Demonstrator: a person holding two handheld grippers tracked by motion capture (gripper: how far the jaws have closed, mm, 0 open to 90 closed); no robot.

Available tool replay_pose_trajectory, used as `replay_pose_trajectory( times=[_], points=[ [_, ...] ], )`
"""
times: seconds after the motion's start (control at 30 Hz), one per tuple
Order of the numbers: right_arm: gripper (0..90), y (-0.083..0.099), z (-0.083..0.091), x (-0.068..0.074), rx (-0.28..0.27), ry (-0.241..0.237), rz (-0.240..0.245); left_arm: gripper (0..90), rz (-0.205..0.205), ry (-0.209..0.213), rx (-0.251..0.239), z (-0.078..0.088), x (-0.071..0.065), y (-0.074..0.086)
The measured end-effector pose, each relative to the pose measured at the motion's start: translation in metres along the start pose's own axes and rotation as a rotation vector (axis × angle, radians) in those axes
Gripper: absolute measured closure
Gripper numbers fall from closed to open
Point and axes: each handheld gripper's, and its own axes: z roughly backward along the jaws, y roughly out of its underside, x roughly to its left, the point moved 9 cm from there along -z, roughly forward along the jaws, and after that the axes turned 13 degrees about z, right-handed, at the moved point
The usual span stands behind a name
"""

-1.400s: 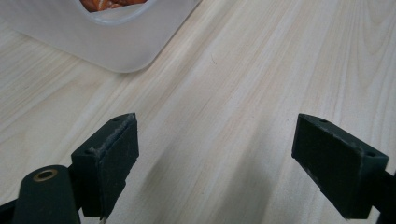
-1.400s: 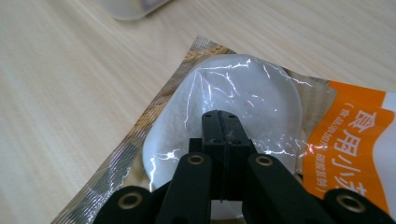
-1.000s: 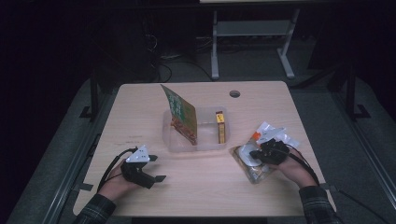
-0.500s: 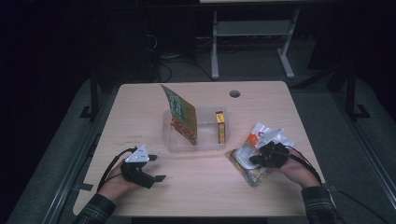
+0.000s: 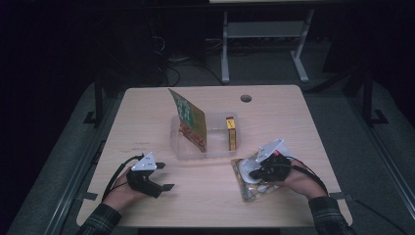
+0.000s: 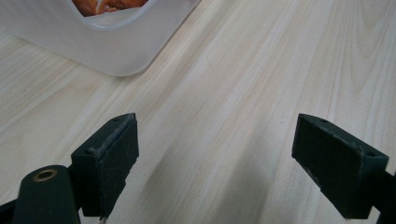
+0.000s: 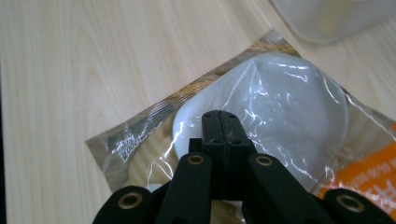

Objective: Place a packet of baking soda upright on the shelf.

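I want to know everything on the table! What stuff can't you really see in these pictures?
- Tall green packet in the clear tub: print too small, high view.
- Yellow box: label too small, high view.
- Clear wrapped packet: whether the right hand-held gripper pinches its film, right gripper view; the shut jaws cover the spot.
- Tub's contents: cut off at the top edge, left gripper view.

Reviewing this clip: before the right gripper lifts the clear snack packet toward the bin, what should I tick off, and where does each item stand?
1. Right gripper jaws closed: ok, pressed together over the clear packet.
2. Wrapper film actually pinched between them: cannot tell.
3. Packet flat on the table, outside the clear bin: ok.
4. Free space in the bin: cannot tell; a green packet leans in it and a yellow box lies there.
5. Left gripper open, holding nothing, away from the path: ok.
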Motion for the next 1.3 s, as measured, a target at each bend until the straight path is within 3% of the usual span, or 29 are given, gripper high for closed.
replay_pose_trajectory(
  times=[0.83, 1.3],
  points=[
    [90.0, -0.063, -0.041, 0.035, -0.063, -0.126, 0.146, 14.3, -0.004, 0.006, -0.004, -0.001, -0.002, -0.001],
    [90.0, -0.102, -0.064, 0.066, -0.064, -0.15, 0.232, 14.3, -0.012, 0.02, 0.001, -0.002, -0.006, -0.001]
  ],
)
